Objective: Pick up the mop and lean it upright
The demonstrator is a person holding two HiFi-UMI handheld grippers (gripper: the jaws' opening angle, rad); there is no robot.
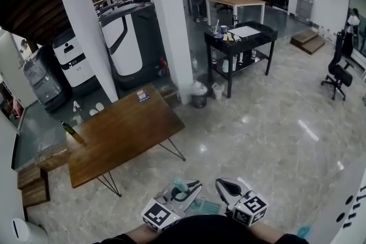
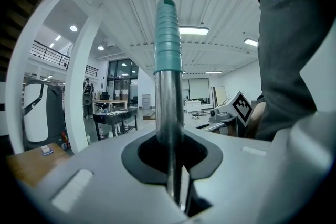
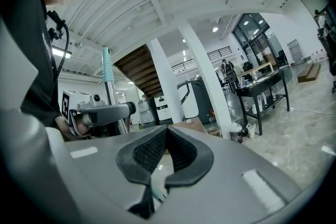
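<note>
We hold both grippers low and close against our body. Our left gripper (image 1: 182, 187) (image 2: 173, 165) is clamped on the mop pole (image 2: 169, 113), which rises upright between its jaws (the teal grip end (image 2: 168, 34) stands well above them). Our right gripper (image 1: 226, 184) (image 3: 165, 131) sits just right of the pole without touching it. Its jaws meet at the tips with nothing between them.
</note>
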